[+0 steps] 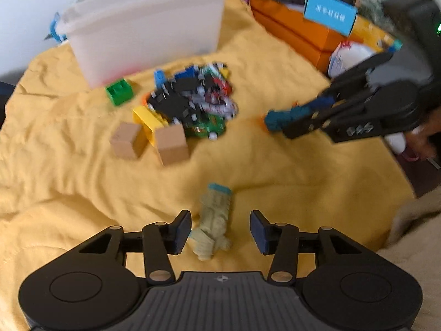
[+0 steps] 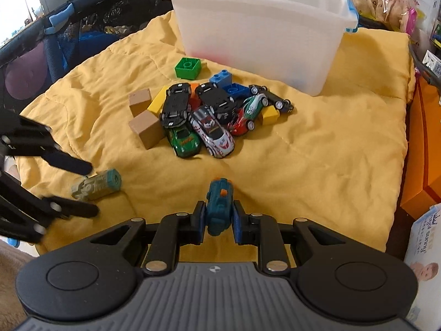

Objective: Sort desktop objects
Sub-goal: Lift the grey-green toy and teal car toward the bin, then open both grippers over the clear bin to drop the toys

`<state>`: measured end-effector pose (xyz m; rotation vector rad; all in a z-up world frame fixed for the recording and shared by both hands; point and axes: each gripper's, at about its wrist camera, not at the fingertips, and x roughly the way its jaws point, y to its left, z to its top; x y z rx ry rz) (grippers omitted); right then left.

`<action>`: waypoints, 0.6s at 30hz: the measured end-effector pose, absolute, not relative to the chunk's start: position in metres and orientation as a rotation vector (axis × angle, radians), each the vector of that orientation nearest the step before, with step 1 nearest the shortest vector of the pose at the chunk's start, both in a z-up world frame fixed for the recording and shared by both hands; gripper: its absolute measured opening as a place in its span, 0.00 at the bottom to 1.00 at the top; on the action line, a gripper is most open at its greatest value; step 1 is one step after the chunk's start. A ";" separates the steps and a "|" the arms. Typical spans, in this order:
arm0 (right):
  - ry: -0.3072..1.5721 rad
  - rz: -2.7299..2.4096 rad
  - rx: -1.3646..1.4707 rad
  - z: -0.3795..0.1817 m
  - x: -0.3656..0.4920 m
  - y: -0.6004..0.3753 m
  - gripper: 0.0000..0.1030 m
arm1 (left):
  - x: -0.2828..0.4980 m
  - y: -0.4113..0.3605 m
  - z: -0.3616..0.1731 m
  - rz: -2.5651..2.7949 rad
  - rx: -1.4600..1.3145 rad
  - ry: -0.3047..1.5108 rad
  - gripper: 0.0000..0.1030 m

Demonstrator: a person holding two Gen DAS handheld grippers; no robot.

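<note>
Surface: yellow quilt (image 2: pixel 317 149) spread over the whole work area, with a black mesh playpen (image 2: pixel 82 13) past its left edge and orange boxes (image 2: pixel 421 165) past its right edge.
Left gripper (image 1: pixel 220 230): we see it spread wide and low over the quilt, its pads on either side of the pale green figure (image 1: pixel 213 220), not yet closed on it.
Pale green figure: lies on its side near the quilt's near-left edge; we should centre it between the pads, since the left pad looks nearly touching, then close on its body.
Toy pile (image 2: pixel 212 115): cars and blocks heaped mid-quilt, well apart from both grippers.
Right gripper (image 2: pixel 219 218): narrow, clamped on a blue toy (image 2: pixel 219 207).
Bin (image 2: pixel 261 27): white tub at the quilt's far edge; we judge the blue toy goes there, carried high over the pile.
</note>
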<state>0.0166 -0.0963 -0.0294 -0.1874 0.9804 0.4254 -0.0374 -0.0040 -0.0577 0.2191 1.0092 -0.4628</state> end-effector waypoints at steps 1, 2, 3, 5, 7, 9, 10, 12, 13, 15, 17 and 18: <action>0.980 0.424 -0.187 -0.030 0.015 -0.096 0.22 | -0.038 -0.005 -0.065 -0.455 0.218 1.014 0.48; 0.983 0.423 -0.190 -0.031 0.014 -0.096 0.22 | -0.039 -0.004 -0.069 -0.449 0.209 1.001 0.47; 0.988 0.421 -0.193 -0.033 0.013 -0.096 0.22 | -0.041 -0.002 -0.069 -0.447 0.190 0.980 0.33; 0.999 0.417 -0.188 -0.038 0.012 -0.097 0.22 | -0.039 0.005 -0.067 -0.443 0.138 0.986 0.25; 1.011 0.412 -0.172 -0.047 0.013 -0.099 0.26 | -0.037 0.011 -0.068 -0.437 0.107 0.994 0.21; 0.994 0.411 -0.163 -0.049 0.013 -0.100 0.22 | -0.035 0.012 -0.067 -0.436 0.088 0.997 0.21; 0.994 0.415 -0.170 -0.046 0.013 -0.099 0.22 | -0.034 0.012 -0.064 -0.432 0.084 0.994 0.21; 0.963 0.419 -0.193 -0.035 0.014 -0.098 0.22 | -0.031 0.013 -0.052 -0.431 0.074 0.967 0.21; 0.946 0.422 -0.195 -0.029 0.016 -0.097 0.22 | -0.029 0.014 -0.044 -0.433 0.073 0.941 0.21; 0.899 0.430 -0.209 -0.011 0.024 -0.095 0.22 | -0.020 0.016 -0.021 -0.435 0.075 0.874 0.21; 0.838 0.426 -0.234 0.008 0.035 -0.092 0.22 | -0.005 0.020 0.004 -0.421 0.086 0.797 0.21; 0.807 0.425 -0.241 0.018 0.041 -0.090 0.22 | 0.003 0.022 0.015 -0.417 0.083 0.766 0.21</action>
